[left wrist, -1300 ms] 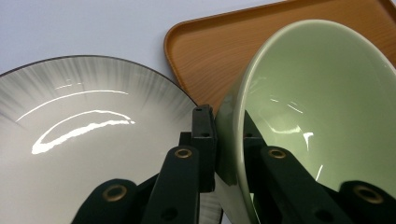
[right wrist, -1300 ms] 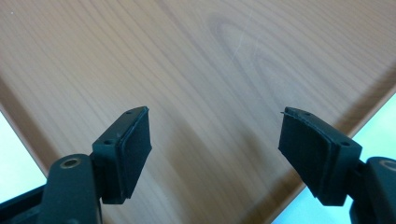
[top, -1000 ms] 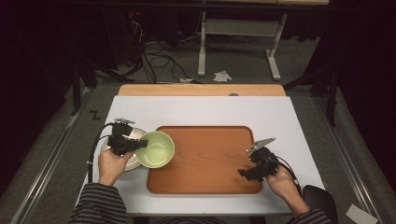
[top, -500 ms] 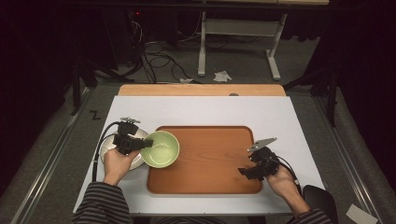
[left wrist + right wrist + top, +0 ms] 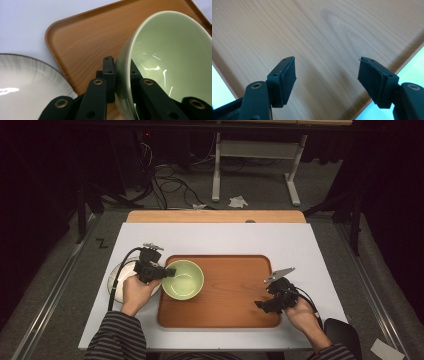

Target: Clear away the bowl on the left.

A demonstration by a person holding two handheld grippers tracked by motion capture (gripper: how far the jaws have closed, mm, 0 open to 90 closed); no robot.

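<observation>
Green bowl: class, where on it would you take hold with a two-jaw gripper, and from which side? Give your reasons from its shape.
Grip the green bowl by its thin rim, one jaw inside and one outside the wall, as the left gripper does. The body looks too wide to span. Come from its left, the side nearest the tray's edge, where the white plate sits lower and leaves room.

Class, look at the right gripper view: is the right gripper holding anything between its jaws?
No. The right gripper has its jaws spread wide apart, with just the bare wooden tray visible between them.
</observation>
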